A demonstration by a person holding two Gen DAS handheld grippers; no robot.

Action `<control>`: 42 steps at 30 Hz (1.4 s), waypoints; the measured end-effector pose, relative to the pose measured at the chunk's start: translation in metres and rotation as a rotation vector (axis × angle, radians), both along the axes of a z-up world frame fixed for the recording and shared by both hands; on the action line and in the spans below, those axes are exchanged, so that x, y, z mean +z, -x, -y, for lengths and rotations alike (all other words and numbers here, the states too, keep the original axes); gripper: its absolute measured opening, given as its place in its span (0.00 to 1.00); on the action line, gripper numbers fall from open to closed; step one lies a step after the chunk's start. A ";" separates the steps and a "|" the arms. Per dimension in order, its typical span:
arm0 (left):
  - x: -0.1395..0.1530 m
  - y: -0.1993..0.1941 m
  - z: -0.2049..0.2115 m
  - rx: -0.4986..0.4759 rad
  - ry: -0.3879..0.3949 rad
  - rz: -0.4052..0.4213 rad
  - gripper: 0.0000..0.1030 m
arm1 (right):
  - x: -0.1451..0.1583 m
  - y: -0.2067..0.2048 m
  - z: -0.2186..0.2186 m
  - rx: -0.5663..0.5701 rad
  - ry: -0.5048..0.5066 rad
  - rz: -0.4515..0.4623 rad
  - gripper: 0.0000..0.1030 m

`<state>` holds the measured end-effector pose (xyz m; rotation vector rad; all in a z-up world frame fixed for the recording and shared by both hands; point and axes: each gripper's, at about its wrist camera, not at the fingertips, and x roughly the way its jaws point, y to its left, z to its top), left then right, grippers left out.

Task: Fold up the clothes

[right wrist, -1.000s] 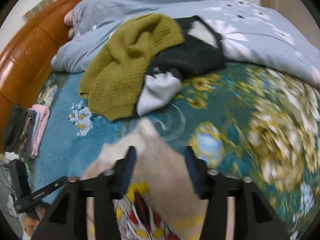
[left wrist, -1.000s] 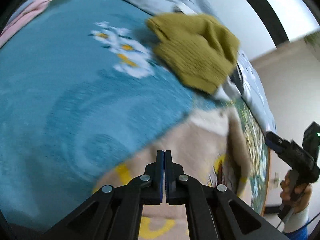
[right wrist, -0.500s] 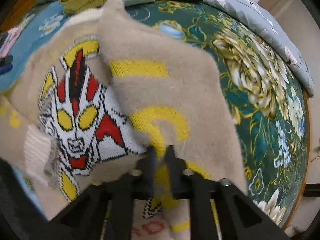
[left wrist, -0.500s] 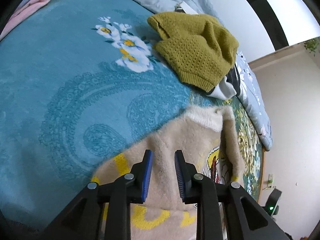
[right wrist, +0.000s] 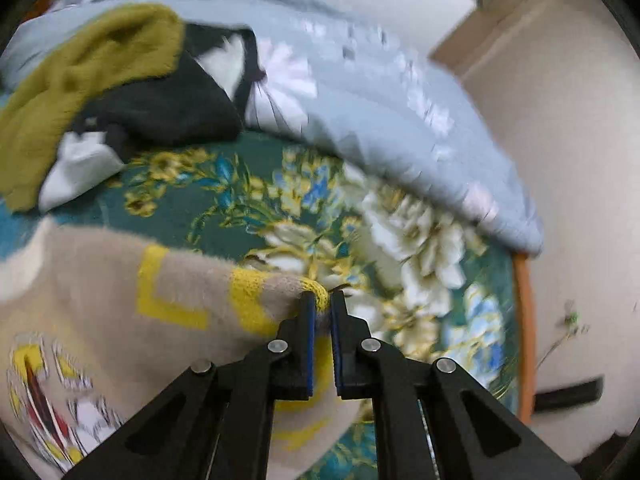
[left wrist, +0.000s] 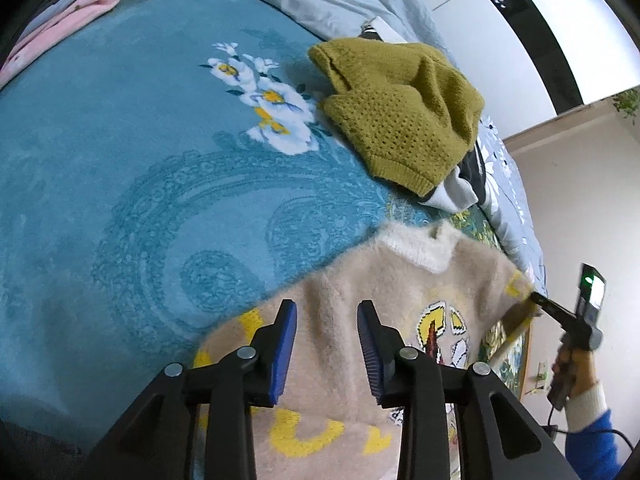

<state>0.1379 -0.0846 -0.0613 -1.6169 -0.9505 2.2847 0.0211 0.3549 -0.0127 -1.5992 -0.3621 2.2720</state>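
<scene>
A fuzzy beige sweater [left wrist: 360, 300] with yellow marks and a cartoon face lies on the floral bedspread; its white collar [left wrist: 420, 246] points away from me. My left gripper [left wrist: 326, 316] is open and empty just above the sweater's shoulder area. My right gripper [right wrist: 321, 304] is shut on a yellow-edged corner of the beige sweater [right wrist: 120, 292], pulling it out to the right. The right gripper also shows in the left wrist view [left wrist: 540, 304] at the sweater's far edge.
An olive knit sweater [left wrist: 400, 120] lies on a black and white garment [right wrist: 160, 108] beyond the collar. Folded pink clothes [left wrist: 68, 16] sit at far left. A grey-blue duvet [right wrist: 380, 100] lies along the back. The bed's wooden edge [right wrist: 524, 320] and a wall are at right.
My left gripper opened and let go of the sweater. My right gripper closed on the sweater's corner and drew it out to the right, so the sweater lies spread flatter.
</scene>
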 end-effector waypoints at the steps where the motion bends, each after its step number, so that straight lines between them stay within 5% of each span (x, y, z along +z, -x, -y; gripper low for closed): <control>1: -0.001 -0.001 0.001 0.008 0.000 0.001 0.37 | -0.007 0.009 -0.004 -0.029 0.016 0.015 0.07; 4: -0.001 -0.002 0.005 0.030 -0.011 -0.001 0.43 | 0.000 -0.001 0.006 -0.041 0.068 -0.043 0.28; 5: -0.001 -0.003 0.007 0.038 -0.017 -0.005 0.44 | 0.007 -0.006 0.014 -0.024 0.081 -0.076 0.46; 6: 0.000 -0.003 0.008 0.044 -0.023 -0.009 0.44 | 0.018 -0.012 0.023 0.012 0.078 -0.116 0.51; 10: 0.001 -0.003 0.008 0.048 -0.029 -0.014 0.46 | 0.047 -0.061 0.063 0.143 0.164 -0.236 0.51; 14: 0.004 -0.004 0.008 0.048 -0.031 -0.024 0.47 | 0.004 -0.119 0.101 0.225 0.646 -0.044 0.52; 19: 0.012 -0.014 0.016 0.070 -0.061 -0.040 0.53 | -0.076 -0.182 0.143 0.154 0.875 0.186 0.52; 23: 0.017 -0.023 0.026 0.101 -0.114 -0.051 0.53 | -0.093 -0.200 0.155 0.090 0.991 0.173 0.52; 25: 0.020 -0.028 0.030 0.120 -0.121 -0.069 0.53 | -0.101 -0.201 0.161 0.042 1.004 0.176 0.32; 26: 0.022 -0.030 0.032 0.130 -0.125 -0.077 0.53 | -0.102 -0.201 0.166 0.026 1.014 0.177 0.11; 29: 0.029 -0.038 0.041 0.169 -0.148 -0.109 0.53 | -0.091 -0.198 0.186 0.046 1.028 0.182 0.08; 36: 0.060 -0.072 0.087 0.365 -0.196 -0.296 0.54 | -0.021 -0.158 0.275 0.298 1.165 0.107 0.07; 42: 0.081 -0.091 0.132 0.417 -0.183 -0.363 0.61 | -0.005 -0.116 0.361 0.391 1.230 0.104 0.07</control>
